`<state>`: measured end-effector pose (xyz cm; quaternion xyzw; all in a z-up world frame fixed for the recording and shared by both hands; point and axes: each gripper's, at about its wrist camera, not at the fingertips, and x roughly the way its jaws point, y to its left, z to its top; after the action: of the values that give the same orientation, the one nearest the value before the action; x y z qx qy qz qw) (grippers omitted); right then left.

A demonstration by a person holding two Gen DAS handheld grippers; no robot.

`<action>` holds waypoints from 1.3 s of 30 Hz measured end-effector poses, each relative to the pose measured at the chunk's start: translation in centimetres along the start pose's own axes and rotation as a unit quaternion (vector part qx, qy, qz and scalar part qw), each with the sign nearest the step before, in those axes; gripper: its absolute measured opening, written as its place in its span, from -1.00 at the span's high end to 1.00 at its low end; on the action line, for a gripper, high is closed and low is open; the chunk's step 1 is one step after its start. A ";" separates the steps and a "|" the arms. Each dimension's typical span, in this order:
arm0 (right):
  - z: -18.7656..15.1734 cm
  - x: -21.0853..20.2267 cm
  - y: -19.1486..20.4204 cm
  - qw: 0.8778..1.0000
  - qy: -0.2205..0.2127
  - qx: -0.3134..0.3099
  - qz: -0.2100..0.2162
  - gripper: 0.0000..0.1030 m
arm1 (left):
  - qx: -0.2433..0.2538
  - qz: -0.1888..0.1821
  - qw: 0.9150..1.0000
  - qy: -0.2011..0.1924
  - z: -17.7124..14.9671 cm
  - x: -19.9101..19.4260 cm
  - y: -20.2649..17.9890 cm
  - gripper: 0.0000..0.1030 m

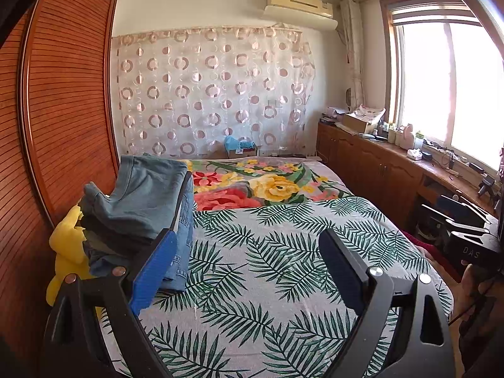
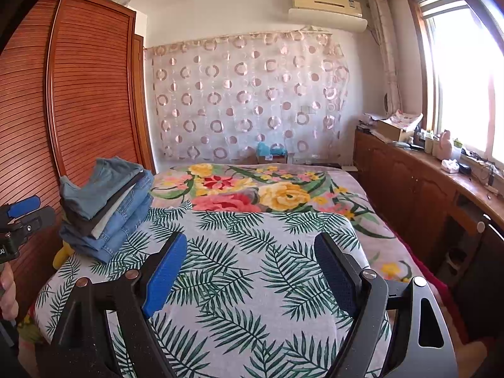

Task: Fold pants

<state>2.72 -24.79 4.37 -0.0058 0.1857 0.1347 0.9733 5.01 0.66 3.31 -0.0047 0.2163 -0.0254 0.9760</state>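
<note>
Left wrist view: we held the left tool (image 1: 245,264) with its jaws spread wide and empty above the leaf-print sheet (image 1: 252,283) on the bed. Folded pants (image 1: 141,208) lay in a stack at the bed's left edge, beside the wooden wardrobe (image 1: 63,94). Right wrist view: our right tool (image 2: 252,271) was likewise wide and empty, the stack (image 2: 107,208) lying ahead to its left.

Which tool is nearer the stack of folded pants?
Left. The left tool hovers right beside the stack of folded pants, one finger overlapping it in view. The right tool sits farther right, over the leaf-print sheet.
</note>
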 end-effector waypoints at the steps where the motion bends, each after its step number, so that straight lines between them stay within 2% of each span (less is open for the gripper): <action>1: 0.0 0.0 0.0 1.000 0.000 0.000 0.001 -0.64 | 0.000 0.000 1.000 0.000 0.0 0.0 0.0 -0.78; 39: -0.4 0.2 0.0 1.000 -0.008 -0.004 0.001 -0.64 | 0.001 0.000 1.000 -0.003 0.2 -0.4 -0.3 -0.79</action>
<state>2.74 -24.75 3.96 -0.0089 0.1778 0.1362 0.9746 4.71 0.36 3.69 -0.0037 0.2135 -0.0254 0.9766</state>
